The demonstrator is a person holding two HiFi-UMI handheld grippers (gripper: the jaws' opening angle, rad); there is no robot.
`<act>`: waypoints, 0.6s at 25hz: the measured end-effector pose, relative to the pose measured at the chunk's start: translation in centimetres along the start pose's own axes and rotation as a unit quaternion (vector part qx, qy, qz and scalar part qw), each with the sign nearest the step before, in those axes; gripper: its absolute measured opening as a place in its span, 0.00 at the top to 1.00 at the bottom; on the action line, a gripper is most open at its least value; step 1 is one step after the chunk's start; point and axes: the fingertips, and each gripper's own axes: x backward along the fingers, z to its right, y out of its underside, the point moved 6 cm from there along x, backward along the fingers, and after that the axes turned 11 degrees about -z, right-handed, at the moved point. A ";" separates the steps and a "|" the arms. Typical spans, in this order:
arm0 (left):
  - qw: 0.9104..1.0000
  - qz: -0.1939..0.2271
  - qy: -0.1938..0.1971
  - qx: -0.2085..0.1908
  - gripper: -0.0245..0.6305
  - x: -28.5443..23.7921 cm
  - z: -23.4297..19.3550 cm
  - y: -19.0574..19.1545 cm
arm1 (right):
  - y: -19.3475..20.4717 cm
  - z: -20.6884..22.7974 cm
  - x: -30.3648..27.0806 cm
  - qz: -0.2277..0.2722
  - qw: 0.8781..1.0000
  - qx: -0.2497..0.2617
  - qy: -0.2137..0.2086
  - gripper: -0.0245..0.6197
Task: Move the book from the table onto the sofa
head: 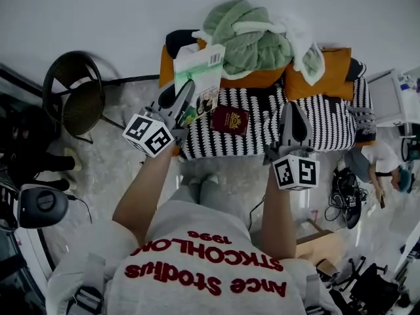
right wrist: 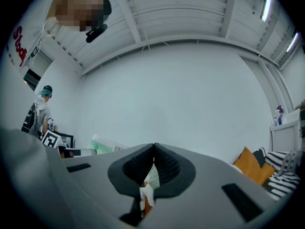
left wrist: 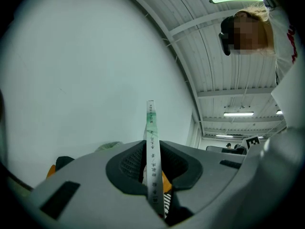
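Note:
A thin book (head: 200, 77) with a white and green cover is clamped at its lower edge in my left gripper (head: 186, 94), above the left end of the sofa (head: 328, 126) with its black-and-white striped cover. In the left gripper view the book's spine (left wrist: 151, 142) stands upright between the jaws, which press on both sides of it. My right gripper (head: 293, 110) hovers over the sofa's front middle, jaws shut with nothing between them; in the right gripper view the fingertips (right wrist: 153, 146) meet. The book (right wrist: 107, 144) also shows there at the left.
A dark red booklet (head: 230, 119) lies on the striped cover. A green blanket (head: 249, 38) and orange cushions (head: 328, 77) fill the sofa's back. A black round chair (head: 75, 94) stands left, a person (head: 377, 163) crouches right, and a cardboard box (head: 315, 245) sits near my feet.

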 end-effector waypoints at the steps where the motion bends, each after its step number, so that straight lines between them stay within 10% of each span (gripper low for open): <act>1: 1.000 -0.001 -0.001 0.001 0.85 -0.2 -0.1 0.2 | 0.2 0.1 -0.2 -0.003 1.000 0.000 -0.003 0.92; 15: 0.999 -0.035 -0.007 0.028 0.85 -5.3 -1.6 5.8 | 4.3 4.5 -3.7 -0.017 0.999 -0.029 -0.010 0.92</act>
